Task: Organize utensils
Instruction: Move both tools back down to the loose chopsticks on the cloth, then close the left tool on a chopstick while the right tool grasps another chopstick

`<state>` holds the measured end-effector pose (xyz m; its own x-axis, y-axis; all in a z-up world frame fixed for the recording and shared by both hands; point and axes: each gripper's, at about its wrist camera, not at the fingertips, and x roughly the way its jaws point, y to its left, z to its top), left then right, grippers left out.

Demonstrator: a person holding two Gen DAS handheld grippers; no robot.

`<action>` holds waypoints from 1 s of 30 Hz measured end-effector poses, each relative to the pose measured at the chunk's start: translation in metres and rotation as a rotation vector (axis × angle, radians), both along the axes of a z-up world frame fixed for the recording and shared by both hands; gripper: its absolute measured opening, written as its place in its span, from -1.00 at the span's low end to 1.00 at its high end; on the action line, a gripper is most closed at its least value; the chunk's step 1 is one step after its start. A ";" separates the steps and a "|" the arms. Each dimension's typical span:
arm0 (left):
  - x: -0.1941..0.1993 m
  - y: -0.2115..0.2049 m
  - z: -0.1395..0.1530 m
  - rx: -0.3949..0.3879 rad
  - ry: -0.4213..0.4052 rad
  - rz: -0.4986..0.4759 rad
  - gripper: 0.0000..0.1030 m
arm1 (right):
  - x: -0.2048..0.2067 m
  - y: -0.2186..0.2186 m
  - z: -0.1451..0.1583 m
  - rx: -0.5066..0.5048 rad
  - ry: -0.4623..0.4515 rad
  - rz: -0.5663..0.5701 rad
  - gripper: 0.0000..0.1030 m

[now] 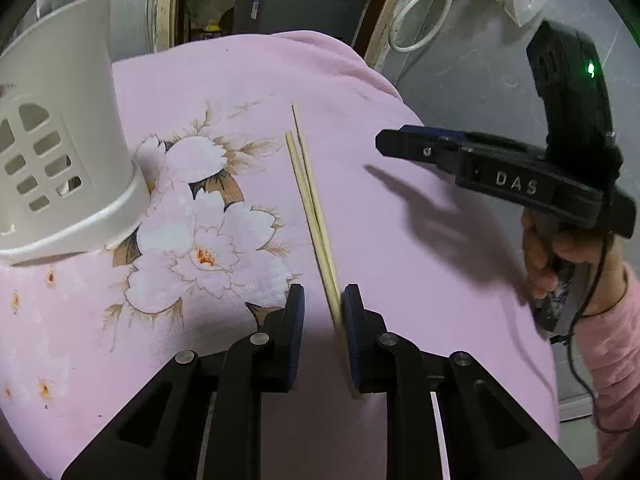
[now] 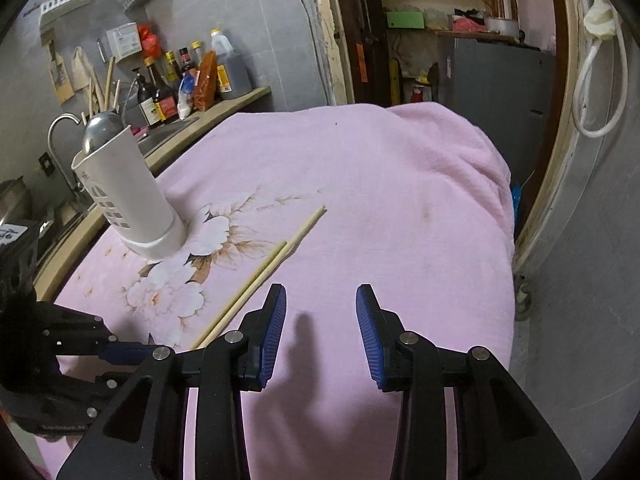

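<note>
Two wooden chopsticks (image 1: 310, 204) lay side by side on the pink floral cloth (image 1: 240, 92) — their near ends sat between the fingers of your left gripper (image 1: 323, 312), against the right pad, jaws parted and not clamped. Your right gripper (image 2: 321, 320) hovered just beside them, jaws wide, holding nothing. Off to the left stood the white utensil holder (image 2: 132, 196) — upright, a metal utensil inside.

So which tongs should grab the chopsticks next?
Left. The left tongs already straddle the near ends of the two pale wooden chopsticks, jaws open. The right tongs hang open over bare pink floral cloth, chopsticks off to their left.
</note>
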<state>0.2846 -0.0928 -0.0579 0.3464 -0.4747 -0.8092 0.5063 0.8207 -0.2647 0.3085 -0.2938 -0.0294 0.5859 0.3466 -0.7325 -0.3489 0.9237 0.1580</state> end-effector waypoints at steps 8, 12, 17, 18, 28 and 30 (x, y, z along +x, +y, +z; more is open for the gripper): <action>-0.003 0.004 0.000 0.012 0.009 0.029 -0.93 | 0.020 0.008 -0.003 0.014 0.044 0.014 -0.34; -0.007 0.003 -0.001 0.008 0.024 0.034 -0.94 | 0.045 0.014 -0.007 0.054 0.083 -0.009 -0.46; -0.007 0.007 -0.002 -0.005 0.039 0.047 -0.94 | 0.074 0.022 -0.017 0.091 0.141 -0.055 -0.55; -0.006 0.006 -0.002 -0.005 0.040 0.050 -0.94 | 0.078 0.022 -0.020 0.097 0.154 -0.067 -0.57; -0.007 0.007 -0.002 -0.005 0.033 0.108 -0.95 | 0.092 0.020 -0.025 0.117 0.212 -0.099 -0.80; -0.009 0.013 -0.001 0.002 0.039 0.120 -0.95 | 0.085 0.017 -0.024 0.102 0.208 -0.087 -0.82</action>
